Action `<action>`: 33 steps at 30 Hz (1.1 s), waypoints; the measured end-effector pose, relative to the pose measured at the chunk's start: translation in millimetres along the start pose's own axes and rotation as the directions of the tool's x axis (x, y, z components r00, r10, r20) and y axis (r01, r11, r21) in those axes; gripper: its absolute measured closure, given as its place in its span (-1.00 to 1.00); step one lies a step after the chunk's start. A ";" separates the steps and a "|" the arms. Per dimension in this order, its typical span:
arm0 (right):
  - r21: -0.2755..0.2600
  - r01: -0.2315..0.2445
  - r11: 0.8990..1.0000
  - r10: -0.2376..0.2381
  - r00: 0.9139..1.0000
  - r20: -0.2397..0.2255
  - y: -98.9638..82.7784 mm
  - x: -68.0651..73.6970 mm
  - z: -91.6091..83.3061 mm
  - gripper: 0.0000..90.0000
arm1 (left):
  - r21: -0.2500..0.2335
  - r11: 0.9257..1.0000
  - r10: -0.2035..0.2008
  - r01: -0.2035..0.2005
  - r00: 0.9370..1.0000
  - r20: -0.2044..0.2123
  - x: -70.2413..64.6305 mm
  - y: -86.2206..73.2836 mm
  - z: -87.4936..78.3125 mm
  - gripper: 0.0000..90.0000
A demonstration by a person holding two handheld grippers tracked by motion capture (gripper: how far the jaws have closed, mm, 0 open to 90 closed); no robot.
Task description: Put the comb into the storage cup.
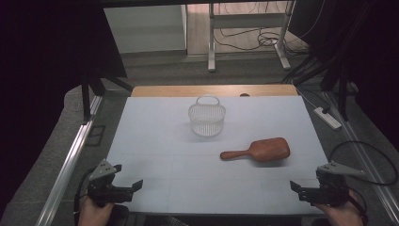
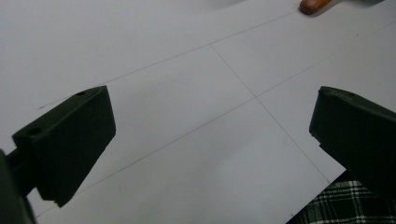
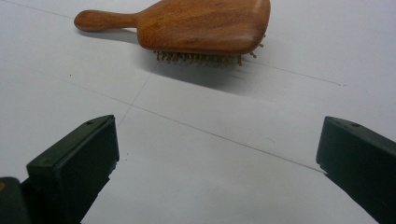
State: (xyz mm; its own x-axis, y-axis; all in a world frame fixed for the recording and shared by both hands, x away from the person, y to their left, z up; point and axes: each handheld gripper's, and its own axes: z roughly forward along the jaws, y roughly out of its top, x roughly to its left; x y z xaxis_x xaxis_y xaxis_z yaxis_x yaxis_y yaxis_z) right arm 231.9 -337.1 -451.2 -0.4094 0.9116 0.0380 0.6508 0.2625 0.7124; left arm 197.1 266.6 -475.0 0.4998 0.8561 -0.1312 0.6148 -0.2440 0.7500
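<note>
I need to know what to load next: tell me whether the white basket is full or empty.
Empty. The white wire basket stands upright on the table, nothing inside; the wooden hairbrush lies outside it.

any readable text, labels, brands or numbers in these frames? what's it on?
None readable in any view.
Wooden hairbrush: plain back, no mark.
White wire basket: no tag.
Table surface: only thin seam lines.
Left tool and right tool: plain black, no lettering.
Power strip on the floor: too small to read.
</note>
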 end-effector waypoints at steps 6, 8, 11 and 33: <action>0.006 0.013 1.000 -0.013 1.000 0.002 0.8 1.5 1.0 -1.00 | 0.004 1.000 -0.003 0.003 1.000 -0.001 0.0 -0.4 -0.2 -0.98; 0.005 0.015 1.000 -0.015 1.000 0.001 0.9 1.7 1.0 -1.00 | 0.009 1.000 0.001 -0.001 1.000 -0.004 -0.6 -0.3 0.0 -0.98; 0.008 0.012 1.000 -0.012 1.000 -0.004 1.5 1.4 2.0 -1.00 | 0.014 1.000 0.006 -0.006 1.000 -0.006 -1.0 -0.3 0.3 -0.98; 0.006 0.044 0.999 -0.043 0.995 -0.086 12.4 8.2 7.7 -1.00 | 0.023 1.000 -0.003 0.003 1.000 0.013 0.6 -2.1 -0.7 -0.97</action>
State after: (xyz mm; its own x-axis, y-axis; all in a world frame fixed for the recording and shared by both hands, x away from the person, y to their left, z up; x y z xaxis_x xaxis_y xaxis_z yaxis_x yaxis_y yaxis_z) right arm 241.6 -323.9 -447.5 -0.4907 0.8688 0.0672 0.6358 0.3043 0.7093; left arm 195.6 267.9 -476.2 0.5054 0.8512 -0.1418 0.6299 -0.2516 0.7348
